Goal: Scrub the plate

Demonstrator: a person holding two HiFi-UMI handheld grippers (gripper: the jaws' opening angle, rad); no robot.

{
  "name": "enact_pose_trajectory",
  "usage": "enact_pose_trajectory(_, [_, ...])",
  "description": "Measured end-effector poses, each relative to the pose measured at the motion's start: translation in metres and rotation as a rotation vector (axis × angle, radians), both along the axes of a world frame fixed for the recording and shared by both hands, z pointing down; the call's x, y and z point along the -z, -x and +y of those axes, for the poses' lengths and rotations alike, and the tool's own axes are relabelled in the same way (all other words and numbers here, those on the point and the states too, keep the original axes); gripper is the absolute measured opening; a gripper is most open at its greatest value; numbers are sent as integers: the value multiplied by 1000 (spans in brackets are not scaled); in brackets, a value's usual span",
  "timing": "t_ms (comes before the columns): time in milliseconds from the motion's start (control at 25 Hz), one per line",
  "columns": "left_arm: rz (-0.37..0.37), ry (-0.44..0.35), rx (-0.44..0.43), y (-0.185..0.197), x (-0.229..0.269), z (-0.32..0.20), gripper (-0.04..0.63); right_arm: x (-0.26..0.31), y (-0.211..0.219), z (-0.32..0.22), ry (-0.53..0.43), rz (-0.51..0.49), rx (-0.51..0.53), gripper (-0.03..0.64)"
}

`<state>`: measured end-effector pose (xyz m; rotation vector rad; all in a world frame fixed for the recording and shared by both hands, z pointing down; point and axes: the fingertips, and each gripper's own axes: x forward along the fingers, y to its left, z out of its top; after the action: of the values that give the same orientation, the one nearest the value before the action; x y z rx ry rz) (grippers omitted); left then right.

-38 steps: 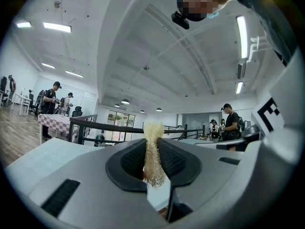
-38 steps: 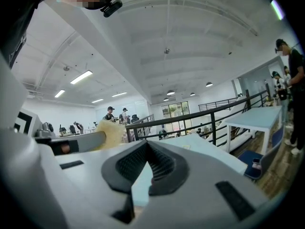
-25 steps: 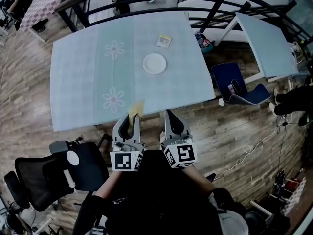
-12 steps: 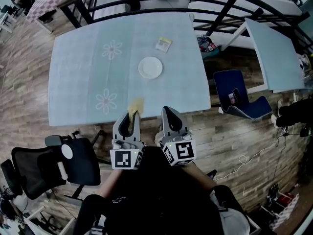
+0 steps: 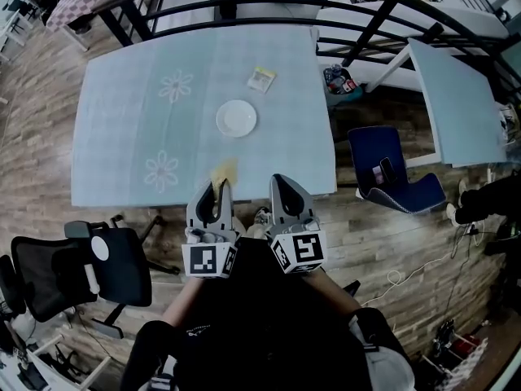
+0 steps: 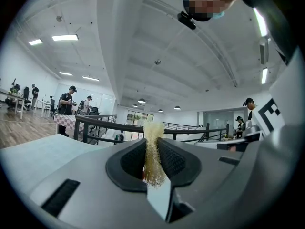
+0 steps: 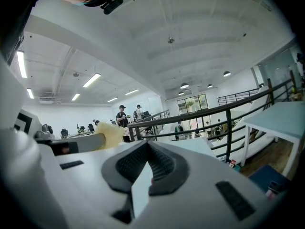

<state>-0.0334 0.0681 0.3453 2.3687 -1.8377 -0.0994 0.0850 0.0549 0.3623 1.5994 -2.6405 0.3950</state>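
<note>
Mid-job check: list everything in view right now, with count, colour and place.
plate: one, white, middle of the table.
packet: one, yellow-white, beyond the plate.
table: one, pale blue flowered cloth, ahead.
second table: one, pale blue, right.
office chair: one, black, lower left.
blue chair: one, right of the table.
railing: black, far side.
scrub pad: one, yellow, in the left gripper.
left gripper: shut on the scrub pad.
right gripper: shut, empty.
</note>
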Motion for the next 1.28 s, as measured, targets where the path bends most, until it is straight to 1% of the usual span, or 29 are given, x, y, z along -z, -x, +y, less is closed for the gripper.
enact_pose_trajectory(280, [-6, 28, 25, 7, -4, -24, 69, -6, -6, -17, 27, -3, -8, 9])
enact_pose_trajectory(400, [-4, 44, 20, 9, -12, -37, 69, -11, -7, -27, 38, 6, -21, 9])
enact_pose_trajectory(560, [2, 74, 4, 4, -23, -58, 69, -14, -20, -44, 53, 25, -54, 9])
enact_pose_trajectory(680, [7, 91, -8, 1, -29, -79, 69, -21, -27, -57, 82, 27, -79, 9])
enact_pose_trajectory(1000, [-13, 139, -28, 9, -56, -124, 69, -38, -12, -84, 135, 43, -79, 9])
enact_pose_trajectory(1160, [-4, 162, -40, 8, -67, -149, 69, -45, -9, -99, 158, 41, -88, 9])
enact_pose_trajectory(1280, [-11, 179, -51, 7, -76, -167, 69, -49, -7, -111, 174, 44, -89, 8])
